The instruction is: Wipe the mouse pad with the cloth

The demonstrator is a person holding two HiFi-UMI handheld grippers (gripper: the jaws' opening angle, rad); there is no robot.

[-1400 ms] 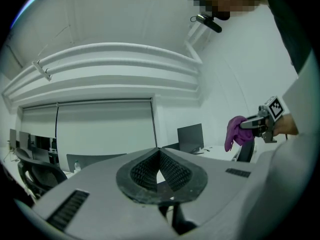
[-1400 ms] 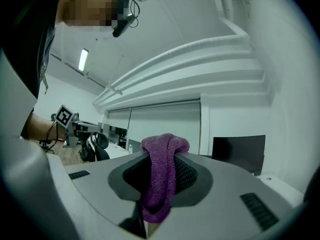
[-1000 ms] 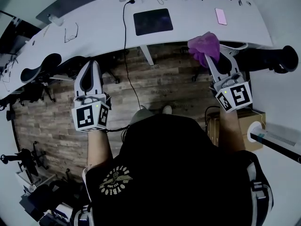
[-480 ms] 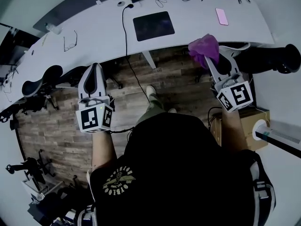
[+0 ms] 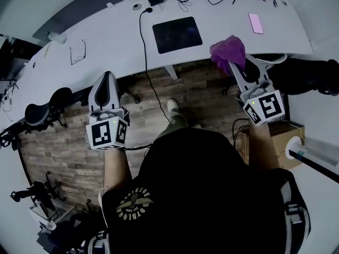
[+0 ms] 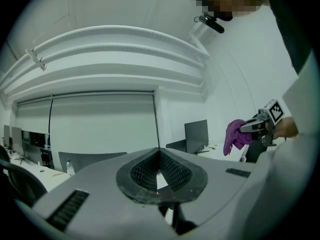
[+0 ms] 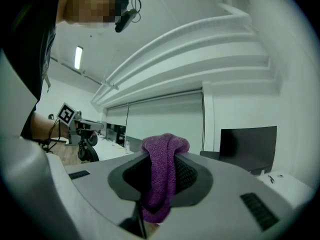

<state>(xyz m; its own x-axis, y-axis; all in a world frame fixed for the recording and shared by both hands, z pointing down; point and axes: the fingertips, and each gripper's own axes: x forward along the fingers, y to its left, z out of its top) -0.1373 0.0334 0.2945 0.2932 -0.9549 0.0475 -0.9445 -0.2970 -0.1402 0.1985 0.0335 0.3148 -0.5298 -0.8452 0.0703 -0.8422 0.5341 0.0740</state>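
A dark square mouse pad lies flat on the long white desk, ahead of me. My right gripper is shut on a purple cloth, which bunches over its jaw tips near the desk's front edge, to the right of the pad. In the right gripper view the cloth hangs folded between the jaws. The left gripper is held over the wooden floor, short of the desk, shut and holding nothing. The left gripper view, with its gripper in front, shows the cloth far off to the right.
On the desk are a pink phone at the right, glasses at the left, and a black cable running off the front edge to the floor. Office chairs stand at the left. A cardboard box sits at my right.
The desk and mouse pad have shifted nearer and slightly right in the head view as I stepped forward. Both grippers keep their hold and stance.
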